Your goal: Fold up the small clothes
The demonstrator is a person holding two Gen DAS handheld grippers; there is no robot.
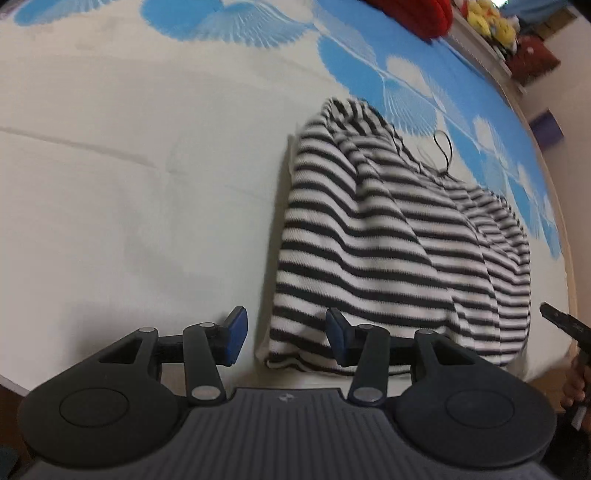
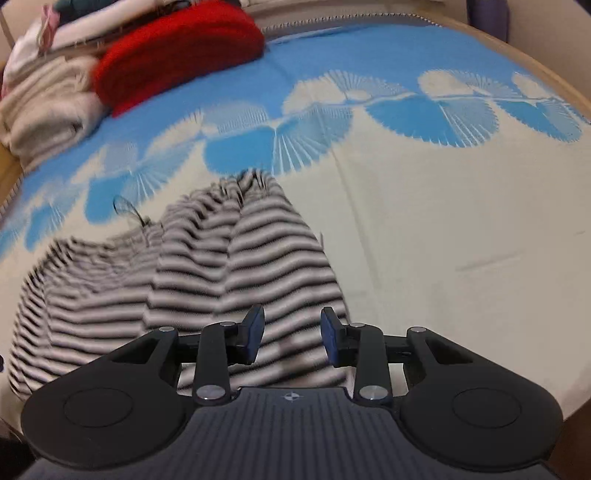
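A black-and-white striped garment (image 1: 388,236) lies partly folded on a cream bed cover with blue fan shapes (image 1: 147,166). My left gripper (image 1: 286,338) is open and empty, hovering over the garment's near left corner. The right gripper's black tip (image 1: 565,325) shows at the right edge of this view. In the right wrist view the striped garment (image 2: 207,273) lies left of centre, blurred. My right gripper (image 2: 291,338) is open and empty just above the garment's near right edge. A thin black loop (image 2: 127,208) lies by the garment's far side.
A red folded item (image 2: 177,51) and a pile of cream and white clothes (image 2: 44,103) sit at the far left of the bed. Yellow plush toys (image 1: 487,18) stand on a ledge beyond the bed. The bed's edge (image 2: 546,74) curves along the right.
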